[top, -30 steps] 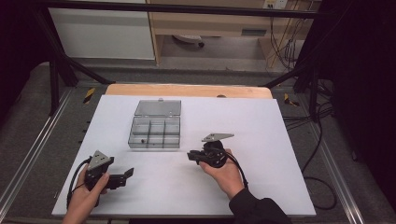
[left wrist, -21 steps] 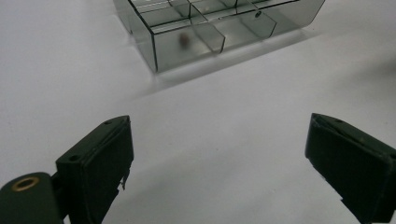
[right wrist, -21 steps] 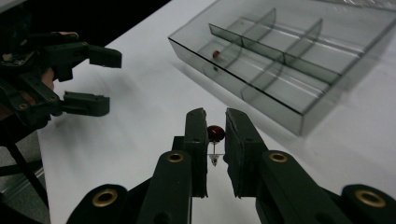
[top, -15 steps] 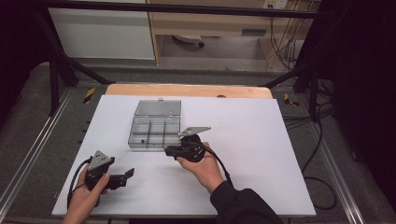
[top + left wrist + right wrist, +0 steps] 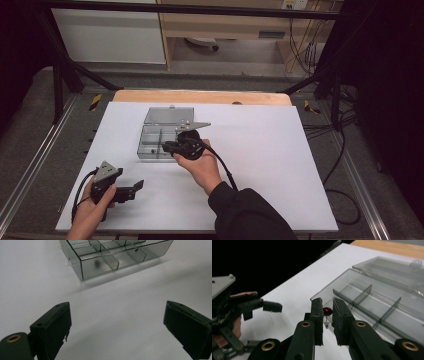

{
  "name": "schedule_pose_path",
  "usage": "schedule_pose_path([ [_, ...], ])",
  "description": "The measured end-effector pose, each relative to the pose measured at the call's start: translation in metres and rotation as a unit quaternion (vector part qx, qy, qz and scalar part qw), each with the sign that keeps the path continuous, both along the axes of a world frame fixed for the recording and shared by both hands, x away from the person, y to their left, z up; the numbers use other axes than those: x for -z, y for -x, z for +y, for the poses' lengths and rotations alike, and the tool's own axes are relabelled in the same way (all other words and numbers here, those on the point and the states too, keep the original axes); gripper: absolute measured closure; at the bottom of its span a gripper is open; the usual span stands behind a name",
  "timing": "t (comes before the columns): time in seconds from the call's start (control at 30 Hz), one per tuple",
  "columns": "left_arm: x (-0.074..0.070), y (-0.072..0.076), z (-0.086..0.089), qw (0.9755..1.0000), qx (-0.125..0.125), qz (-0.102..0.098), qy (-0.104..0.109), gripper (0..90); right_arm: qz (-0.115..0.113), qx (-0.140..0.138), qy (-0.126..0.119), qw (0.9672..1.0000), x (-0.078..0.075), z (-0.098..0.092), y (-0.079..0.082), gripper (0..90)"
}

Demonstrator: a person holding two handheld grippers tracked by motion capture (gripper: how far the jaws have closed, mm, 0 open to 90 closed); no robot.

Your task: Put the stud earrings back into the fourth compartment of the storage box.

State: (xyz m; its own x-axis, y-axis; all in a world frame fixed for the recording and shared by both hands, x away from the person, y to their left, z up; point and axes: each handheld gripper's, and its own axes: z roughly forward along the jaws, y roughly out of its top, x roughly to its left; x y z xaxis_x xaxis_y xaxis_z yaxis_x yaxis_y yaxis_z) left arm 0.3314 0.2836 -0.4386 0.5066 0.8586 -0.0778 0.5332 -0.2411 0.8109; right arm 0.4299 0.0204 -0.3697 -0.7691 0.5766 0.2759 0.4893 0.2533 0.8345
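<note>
A clear grey compartment box (image 5: 159, 136) lies on the white table top with its lid folded open behind it. My right gripper (image 5: 165, 147) hovers over the box's near edge and points left. In the right gripper view its jaws (image 5: 327, 301) are shut on a small dark red piece with thin wire legs (image 5: 327, 311), just in front of the box (image 5: 372, 300). My left gripper (image 5: 135, 190) rests at the table's near left, held in a hand. Its jaws (image 5: 117, 307) stand wide open with nothing between them, facing the box (image 5: 112, 257). A small dark piece (image 5: 97, 263) lies in one compartment.
A white sheet (image 5: 280, 165) covers the table, and a wooden strip (image 5: 200, 96) runs along its far edge. Cables (image 5: 345, 150) hang off the right side. A black cable (image 5: 222, 165) trails from the right gripper along the sleeve.
My right gripper has travelled left from mid-table to the box's near edge, rising slightly, with its jaws still shut. The left gripper has stayed put.
</note>
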Motion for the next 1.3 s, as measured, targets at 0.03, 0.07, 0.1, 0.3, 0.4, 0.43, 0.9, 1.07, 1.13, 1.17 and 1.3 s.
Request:
schedule_pose_path([
  [0.03,0.0,0.0,0.0,1.0,0.0,0.0,0.0,8.0,-0.002,0.001,-0.001,1.0,-0.002,0.003,-0.002,79.5],
  [0.07,0.0,0.0,0.0,1.0,-0.001,0.0,0.0,8.0,-0.002,0.002,-0.004,1.0,-0.003,0.006,-0.004,79.5],
  [0.1,0.0,0.0,0.0,1.0,-0.001,0.0,0.0,8.0,-0.003,0.002,-0.005,1.0,-0.004,0.009,-0.006,79.5],
  [0.3,0.0,0.0,0.001,1.0,0.0,0.003,-0.002,8.1,-0.007,0.002,-0.006,1.0,-0.008,0.023,-0.016,79.5],
  [0.4,0.0,0.0,0.001,1.0,0.0,0.002,0.0,8.1,-0.009,0.004,-0.011,0.9999,-0.012,0.027,-0.02,79.5],
  [0.43,0.0,0.0,0.001,1.0,0.0,0.002,0.001,8.0,-0.01,0.007,-0.014,0.9998,-0.013,0.028,-0.022,79.5],
  [0.9,0.0,0.0,0.001,1.0,0.0,0.003,-0.002,8.1,0.015,0.006,-0.013,0.9998,-0.004,0.046,-0.035,79.5],
  [1.07,0.0,0.001,0.001,1.0,0.0,0.002,-0.004,8.0,0.019,0.007,0.02,0.9996,0.01,0.053,-0.04,79.5],
  [1.13,0.0,0.0,0.001,1.0,0.001,0.002,-0.004,8.1,0.022,0.01,0.025,0.9994,0.014,0.055,-0.042,79.5],
  [1.17,0.0,0.0,0.001,1.0,-0.001,0.002,-0.002,8.0,0.023,0.012,0.026,0.9994,0.016,0.057,-0.043,79.5],
  [1.3,0.0,0.0,0.002,1.0,0.001,0.002,-0.004,8.1,0.022,0.016,0.034,0.999,0.022,0.06,-0.047,79.4],
])
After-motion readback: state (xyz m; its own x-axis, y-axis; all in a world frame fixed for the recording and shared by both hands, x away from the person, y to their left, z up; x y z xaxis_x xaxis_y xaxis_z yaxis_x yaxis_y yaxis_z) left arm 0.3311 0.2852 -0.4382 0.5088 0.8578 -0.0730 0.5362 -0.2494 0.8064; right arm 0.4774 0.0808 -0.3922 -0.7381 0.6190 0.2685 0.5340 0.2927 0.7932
